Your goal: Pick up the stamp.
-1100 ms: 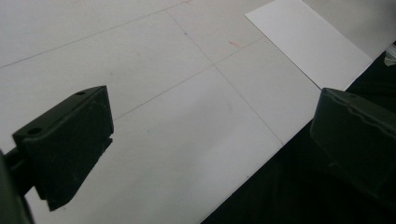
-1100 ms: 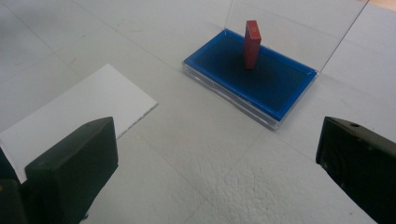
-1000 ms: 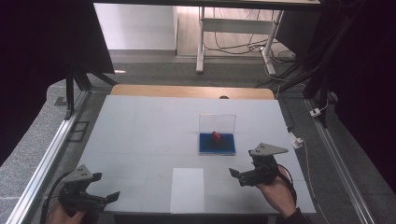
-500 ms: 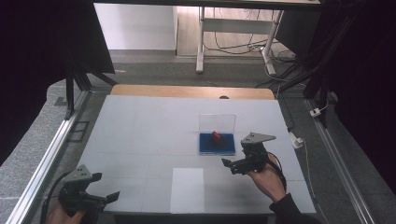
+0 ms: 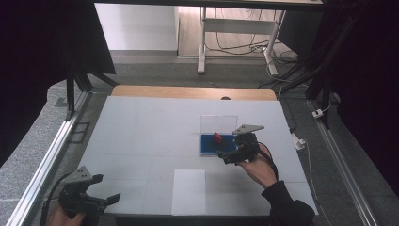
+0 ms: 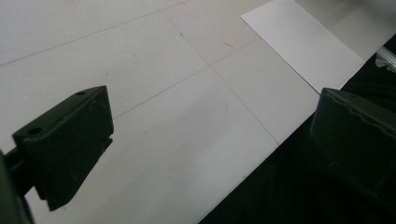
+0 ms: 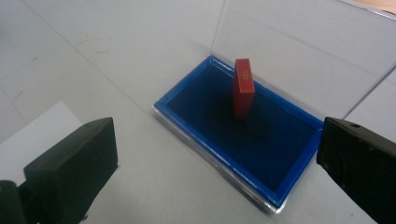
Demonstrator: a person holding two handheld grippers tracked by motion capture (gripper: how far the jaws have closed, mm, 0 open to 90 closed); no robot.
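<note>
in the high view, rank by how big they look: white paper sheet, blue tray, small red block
1. White rectangular paper sheet, though it lies nearer the camera.
2. Blue shallow tray, partly covered by the right gripper.
3. Small red block.

The bench (image 5: 141, 136) is showing a matt, pale grey, smooth top with a strip of bare wood (image 5: 193, 92) along its far edge. The tray (image 7: 196, 95) is looking like glossy blue plastic with a dark, velvety lining, and a clear plastic lid (image 7: 299, 42) is standing behind it. The red block (image 7: 243, 88) is appearing smooth and faintly shiny. The paper sheet (image 5: 188, 191) is lying flat and matt. The right gripper (image 7: 217, 163) is presenting matt black plastic jaws.
</note>
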